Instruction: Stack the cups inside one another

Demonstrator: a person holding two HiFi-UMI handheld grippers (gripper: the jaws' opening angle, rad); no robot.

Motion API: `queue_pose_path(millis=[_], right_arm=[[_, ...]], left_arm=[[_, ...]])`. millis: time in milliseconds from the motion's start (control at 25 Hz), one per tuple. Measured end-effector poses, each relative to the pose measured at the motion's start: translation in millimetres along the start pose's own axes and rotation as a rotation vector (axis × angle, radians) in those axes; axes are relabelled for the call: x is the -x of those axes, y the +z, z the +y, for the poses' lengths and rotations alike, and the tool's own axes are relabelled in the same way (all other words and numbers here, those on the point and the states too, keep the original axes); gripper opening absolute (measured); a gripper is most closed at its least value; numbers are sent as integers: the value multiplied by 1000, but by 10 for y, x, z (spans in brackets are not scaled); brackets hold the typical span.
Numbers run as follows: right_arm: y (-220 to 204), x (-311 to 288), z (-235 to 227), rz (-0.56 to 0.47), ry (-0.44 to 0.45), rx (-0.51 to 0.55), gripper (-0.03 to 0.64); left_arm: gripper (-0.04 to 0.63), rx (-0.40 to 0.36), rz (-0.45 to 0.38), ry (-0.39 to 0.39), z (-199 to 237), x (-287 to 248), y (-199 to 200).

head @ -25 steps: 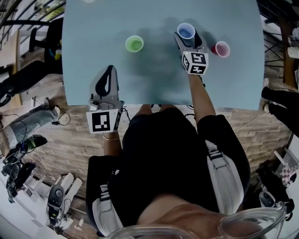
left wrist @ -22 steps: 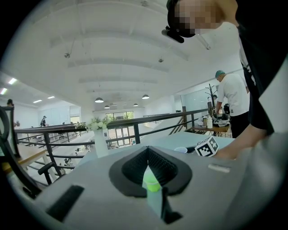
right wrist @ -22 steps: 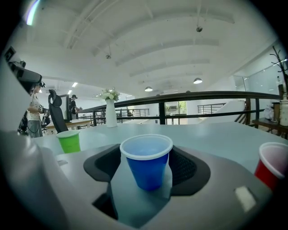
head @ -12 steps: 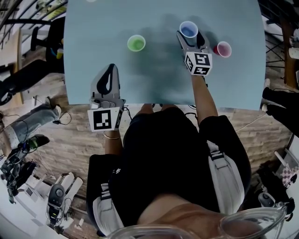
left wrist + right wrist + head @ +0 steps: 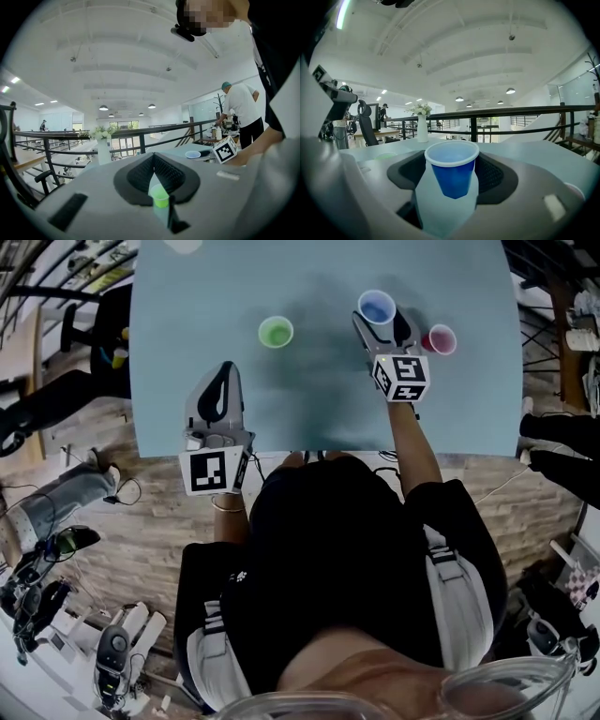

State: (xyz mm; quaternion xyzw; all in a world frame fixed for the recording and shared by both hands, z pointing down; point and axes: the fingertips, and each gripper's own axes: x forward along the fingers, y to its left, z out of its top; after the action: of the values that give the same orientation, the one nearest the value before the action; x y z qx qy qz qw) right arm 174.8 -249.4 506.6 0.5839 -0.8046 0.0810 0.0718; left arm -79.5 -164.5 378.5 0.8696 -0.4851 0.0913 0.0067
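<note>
My right gripper [image 5: 380, 321] is shut on a blue cup [image 5: 377, 307] and holds it upright just above the light blue table [image 5: 319, 399]. In the right gripper view the blue cup [image 5: 452, 171] fills the gap between the jaws of the right gripper [image 5: 452, 164]. A pink cup [image 5: 442, 338] stands just right of it. A green cup [image 5: 276, 332] stands to the left, ahead of my left gripper [image 5: 223, 371]. The left gripper [image 5: 153, 157] hangs over the near table edge, tips together and empty, with the green cup [image 5: 161, 197] seen low between the jaws.
The table's near edge [image 5: 328, 443] runs just in front of the person's body. A white object [image 5: 183, 245] lies at the far left edge. Office chairs [image 5: 75, 324] stand left of the table. Another person [image 5: 241, 110] stands beyond the table's right side.
The right gripper has risen a little with the blue cup in it and drifted slightly right. The left gripper has stayed where it was.
</note>
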Motion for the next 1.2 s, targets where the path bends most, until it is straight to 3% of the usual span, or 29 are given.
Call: queue_pose_path(millis=[600,1200], right_arm=[[461,213,374,-51,51,37,330],[689,-190,1211,-106,284,34,330]], left_arm=[[-6,31,-64,2,157,55,123],[-6,50,-53,134,513,413,-10]])
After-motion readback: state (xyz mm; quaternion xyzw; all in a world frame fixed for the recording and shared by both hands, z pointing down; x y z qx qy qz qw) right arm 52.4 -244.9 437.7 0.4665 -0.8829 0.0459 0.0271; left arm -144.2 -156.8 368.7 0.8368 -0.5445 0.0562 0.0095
